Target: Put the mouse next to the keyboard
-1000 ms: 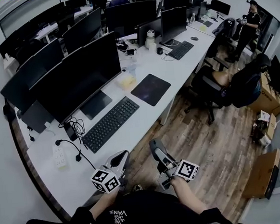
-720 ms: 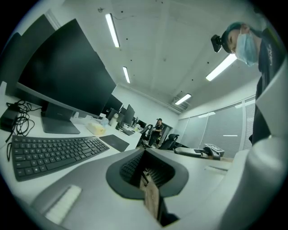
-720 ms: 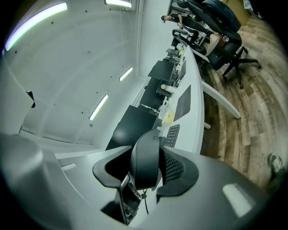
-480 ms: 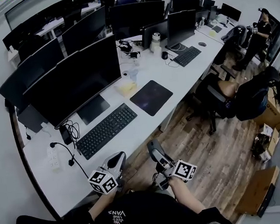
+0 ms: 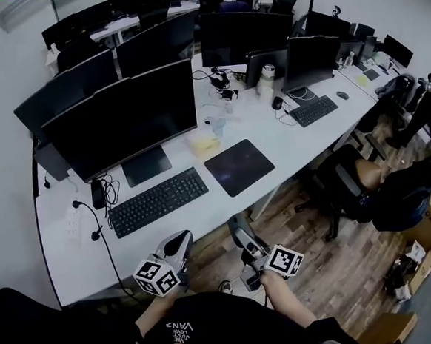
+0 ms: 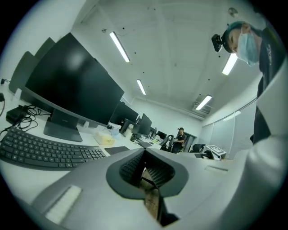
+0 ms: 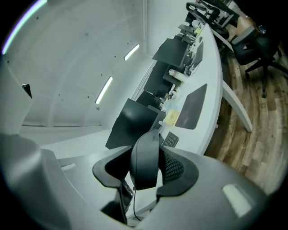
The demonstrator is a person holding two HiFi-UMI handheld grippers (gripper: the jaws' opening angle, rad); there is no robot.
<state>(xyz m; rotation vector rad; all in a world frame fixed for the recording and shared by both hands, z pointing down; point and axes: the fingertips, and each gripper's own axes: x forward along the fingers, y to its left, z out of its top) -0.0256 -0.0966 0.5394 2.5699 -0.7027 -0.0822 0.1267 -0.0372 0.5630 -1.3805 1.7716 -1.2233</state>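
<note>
A black keyboard (image 5: 158, 202) lies on the white desk (image 5: 81, 260) in front of a large dark monitor (image 5: 119, 123). My right gripper (image 5: 239, 231) hangs off the desk's front edge, over the wooden floor. It is shut on a black mouse (image 7: 145, 159), which stands on edge between the pads with its cable hanging down. My left gripper (image 5: 177, 246) is at the desk's front edge, below the keyboard. Its jaws are shut with nothing between them. The keyboard (image 6: 40, 150) also shows low in the left gripper view.
A dark mouse pad (image 5: 239, 167) lies to the right of the keyboard, with a yellow pad (image 5: 204, 145) behind it. A power strip (image 5: 72, 225) and cables lie at the desk's left end. Office chairs (image 5: 350, 186) stand to the right, and more monitors and desks fill the back.
The head view has swung, so the desk and keyboard now sit further right and lower in frame. Both grippers keep about the same place, and the mouse stays in the right one.
</note>
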